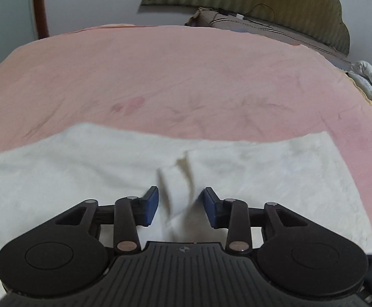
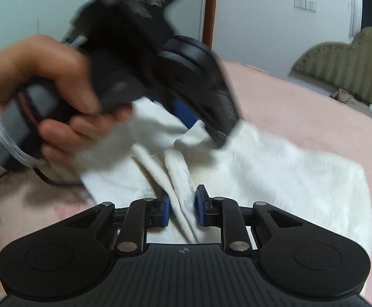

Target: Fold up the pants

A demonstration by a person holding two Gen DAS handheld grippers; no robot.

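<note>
White fleecy pants (image 1: 262,174) lie flat across a pink bed sheet (image 1: 186,76). My left gripper (image 1: 181,203) hovers over their middle. Its jaws are open, with a raised ridge of the white cloth standing between the blue pads (image 1: 152,202) without touching them. In the right wrist view a hand (image 2: 45,76) holds that left gripper (image 2: 196,125), blurred, above a lifted peak of the pants (image 2: 288,179). My right gripper (image 2: 183,211) sits low at the near edge, its jaws narrow, and a doubled fold of the cloth fills the gap between its pads.
The pink sheet (image 2: 314,117) spreads wide beyond the pants. An olive padded headboard (image 1: 262,2) with a brown bundle and cables (image 1: 237,20) stands at the far end. A white quilt (image 1: 370,81) lies at the right edge. A brown wooden post (image 2: 210,7) rises by the wall.
</note>
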